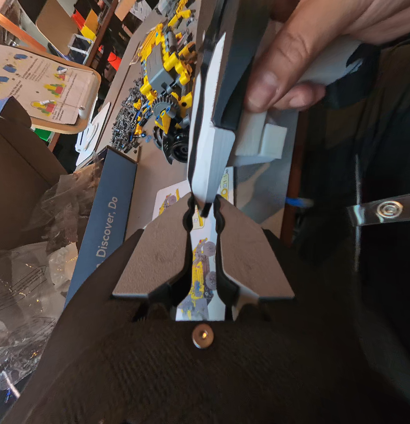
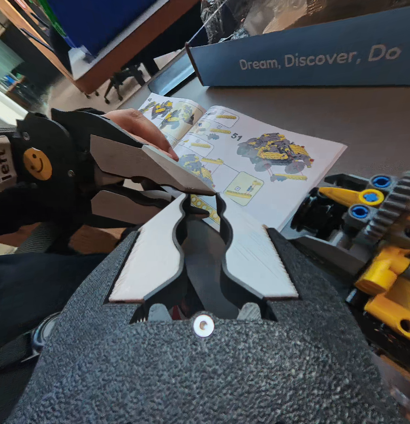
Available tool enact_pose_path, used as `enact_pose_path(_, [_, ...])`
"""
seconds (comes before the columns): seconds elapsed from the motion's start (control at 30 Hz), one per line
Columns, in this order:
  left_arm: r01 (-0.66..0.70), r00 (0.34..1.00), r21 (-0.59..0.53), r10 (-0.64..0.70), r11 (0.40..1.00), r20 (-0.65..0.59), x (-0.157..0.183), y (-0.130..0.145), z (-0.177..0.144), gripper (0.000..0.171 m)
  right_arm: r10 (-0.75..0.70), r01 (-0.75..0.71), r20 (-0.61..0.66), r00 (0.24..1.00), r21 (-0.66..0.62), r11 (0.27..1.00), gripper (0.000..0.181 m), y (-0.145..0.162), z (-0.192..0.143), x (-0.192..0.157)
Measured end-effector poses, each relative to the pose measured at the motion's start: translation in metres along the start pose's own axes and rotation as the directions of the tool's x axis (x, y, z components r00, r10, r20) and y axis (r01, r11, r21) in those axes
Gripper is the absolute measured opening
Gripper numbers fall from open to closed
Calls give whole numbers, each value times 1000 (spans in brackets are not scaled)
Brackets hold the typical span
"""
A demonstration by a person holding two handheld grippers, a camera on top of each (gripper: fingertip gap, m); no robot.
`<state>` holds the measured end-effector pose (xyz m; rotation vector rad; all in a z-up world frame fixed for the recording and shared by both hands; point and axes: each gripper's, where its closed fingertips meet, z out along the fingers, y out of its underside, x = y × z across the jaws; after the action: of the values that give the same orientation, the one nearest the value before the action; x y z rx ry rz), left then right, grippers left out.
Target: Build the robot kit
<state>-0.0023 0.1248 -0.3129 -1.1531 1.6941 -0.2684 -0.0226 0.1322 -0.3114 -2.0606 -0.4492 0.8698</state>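
grey tabletop [image 2: 337, 110] in a cluttered workroom; shelving and coloured bins at the far left, chair legs on the floor beyond the edge. open instruction booklet [image 2: 256, 146] lies flat near the table's near edge, printed with numbered build steps. dark blue box [image 2: 291, 66] with pale lettering lies behind it; yellow-and-grey brick vehicle model [image 1: 165, 68] stands just right of the booklet. left gripper [image 1: 203, 202] and right gripper [image 2: 201, 197] meet tip to tip over the booklet, both jaws parted, grasping nothing. yellow smiley sticker and a white label on the left gripper's body.
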Motion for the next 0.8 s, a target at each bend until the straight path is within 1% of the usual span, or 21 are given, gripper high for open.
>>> enact_pose_path(0.03, [-1, 1000, -17, 1, 1000, 6, -1, 3, 0, 12, -26, 26, -34, 999, 8, 1000, 19, -2, -3, 2])
enact_pose_path(0.13, [29, 1000, -24, -29, 999, 8, -2, 5, -7, 22, -73, 76, -98, 993, 28, 997, 19, -4, -17, 6])
enact_pose_path(0.2, [81, 997, -19, -81, 997, -5, -2, 5, -17, 27, -94, 99, -96, 991, 53, 994, 19, -4, -31, 3])
enact_pose_path(0.27, [167, 985, -2, -167, 986, -45, 1, 1, -31, 31, -139, 145, -64, 988, 97, 985, 19, -5, -48, -9])
enact_pose_path(0.33, [252, 953, 29, -243, 967, -182, 22, -9, -47, 32, -210, 220, -82, 974, 131, 967, 19, -5, -66, -15])
enact_pose_path(0.37, [284, 930, 55, -261, 957, -257, 36, -16, -57, 31, -250, 263, -110, 962, 136, 955, 18, -4, -75, -14])
enact_pose_path(0.43, [329, 894, 93, -278, 940, -352, 61, -24, -73, 30, -310, 333, -167, 936, 136, 933, 16, 0, -89, -10])
enact_pose_path(0.47, [343, 878, 89, -286, 935, -384, 73, -23, -78, 30, -328, 355, -186, 926, 133, 925, 16, 4, -95, -8])
enact_pose_path(0.53, [363, 843, 37, -312, 931, -438, 97, -12, -83, 30, -342, 374, -220, 914, 126, 919, 15, 12, -104, -4])
enact_pose_path(0.6, [404, 818, -19, -370, 915, -440, 114, -2, -82, 30, -332, 371, -248, 910, 134, 919, 15, 20, -115, -1])
enact_pose_path(0.7, [464, 788, -56, -441, 884, -431, 136, 1, -88, 29, -279, 322, -266, 922, 133, 937, 15, 36, -130, 3])
enact_pose_path(0.8, [475, 794, -78, -465, 877, -392, 160, 4, -100, 28, -224, 270, -265, 938, 152, 951, 16, 55, -143, -2])
